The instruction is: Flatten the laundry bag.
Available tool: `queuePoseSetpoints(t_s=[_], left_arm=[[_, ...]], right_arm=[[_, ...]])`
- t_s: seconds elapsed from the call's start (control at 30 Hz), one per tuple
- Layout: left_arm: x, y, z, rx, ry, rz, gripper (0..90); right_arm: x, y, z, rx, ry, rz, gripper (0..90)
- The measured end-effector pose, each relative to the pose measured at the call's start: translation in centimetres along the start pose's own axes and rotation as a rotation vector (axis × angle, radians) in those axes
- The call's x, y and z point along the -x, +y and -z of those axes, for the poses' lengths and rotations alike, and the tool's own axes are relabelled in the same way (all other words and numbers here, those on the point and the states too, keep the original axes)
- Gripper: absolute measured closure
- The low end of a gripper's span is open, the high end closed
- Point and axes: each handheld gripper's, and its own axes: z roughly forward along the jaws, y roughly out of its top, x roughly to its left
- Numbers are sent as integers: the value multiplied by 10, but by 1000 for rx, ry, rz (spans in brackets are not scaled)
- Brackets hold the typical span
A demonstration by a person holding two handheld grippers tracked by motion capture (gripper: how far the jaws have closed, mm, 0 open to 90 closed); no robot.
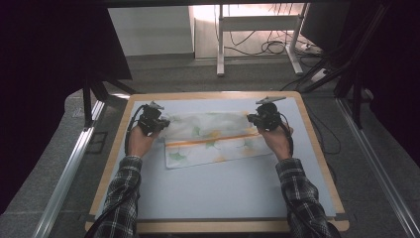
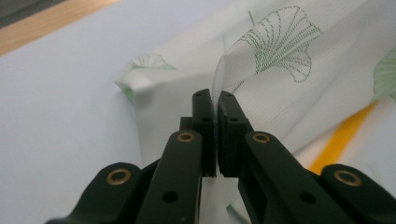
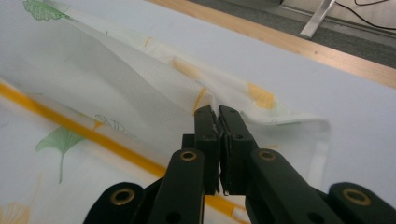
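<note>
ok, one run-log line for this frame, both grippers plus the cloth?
left gripper: shut on cloth edge | right gripper: shut on cloth edge | cloth: leaf print, orange stripe, far part lifted, near part flat on table

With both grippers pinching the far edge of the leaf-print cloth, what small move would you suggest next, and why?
Probably carry both corners toward the near edge. The left gripper and right gripper are each shut on a raised fold of the ginkgo-print cloth, whose near part lies flat on the table, so it looks mid-fold.
</note>
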Motion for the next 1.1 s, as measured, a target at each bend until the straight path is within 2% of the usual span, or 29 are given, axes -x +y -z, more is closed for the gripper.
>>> queuePoseSetpoints(t_s=[0.2, 0.3, 0.37, 0.5, 0.63, 0.73, 0.87, 1.1], left_arm=[[-13, 7, -12, 34, 30, 45, 848], [-18, 8, -17, 32, 33, 66, 706], [-21, 8, -15, 48, 28, 81, 556], [-27, 7, -4, 84, 12, 94, 304], [-30, 2, 9, 96, -12, 111, 186], [-28, -7, 19, 102, -41, 112, 145], [-21, -25, 31, 106, -77, 114, 125], [0, -55, 42, 52, -87, 41, 112]], right_arm=[[6, 16, -14, 14, -22, -7, 861], [10, 21, -21, 27, -23, -30, 859], [11, 21, -27, 23, -24, -36, 846], [13, 22, -32, 39, -38, -45, 746], [13, 23, -30, 40, -36, -57, 673], [12, 23, -29, 20, -49, -51, 632], [12, 16, -26, 0, -31, -55, 610], [12, -5, -15, -25, 5, -46, 583]])
